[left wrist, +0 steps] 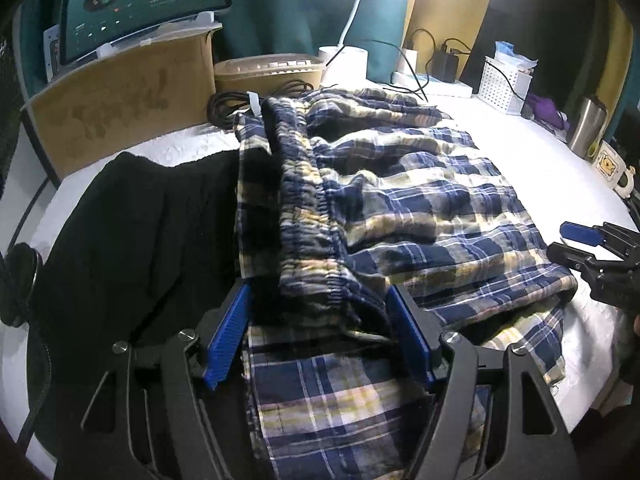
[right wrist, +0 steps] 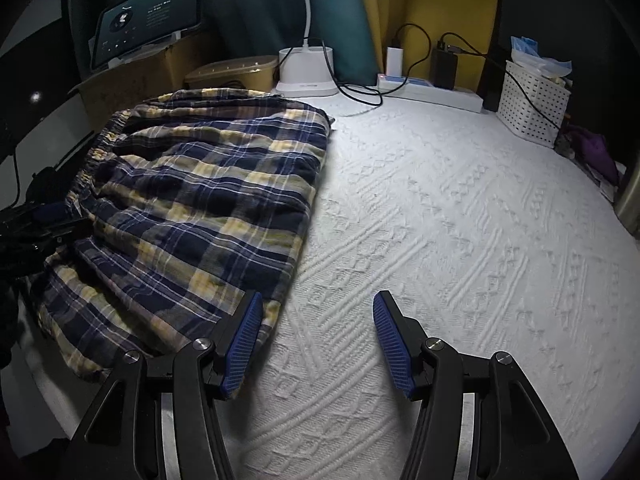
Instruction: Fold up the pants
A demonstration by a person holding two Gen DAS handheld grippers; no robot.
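My plaid pants (left wrist: 400,208) lie folded on the white textured bedspread (right wrist: 460,240), long axis running from my near edge away toward the back wall. The gathered elastic waistband (left wrist: 304,208) forms a ridge along that axis, on the left side of the bundle, and a lower layer of the cloth extends toward me under my left gripper (left wrist: 320,332).

My left gripper straddles the near end of the waistband with its blue pads spread wide; cloth lies between them, but they do not pinch it. My right gripper (right wrist: 318,340) hovers over the right-hand near corner of the pants, likewise spread wide and holding nothing; its left pad overlaps the hem, its right pad is over bare bedspread.

A black garment (left wrist: 140,248) lies just left of the pants, touching them. Behind it stands a cardboard box (left wrist: 120,108) with faint printing I cannot read, carrying a lit tablet (left wrist: 140,4) whose text is too small to read. Farther right: a lamp base (right wrist: 306,72), a power strip (right wrist: 432,90) with chargers, a white perforated basket (right wrist: 532,104), a steel tumbler (left wrist: 586,128) and a mug (left wrist: 610,166) with a bear picture.
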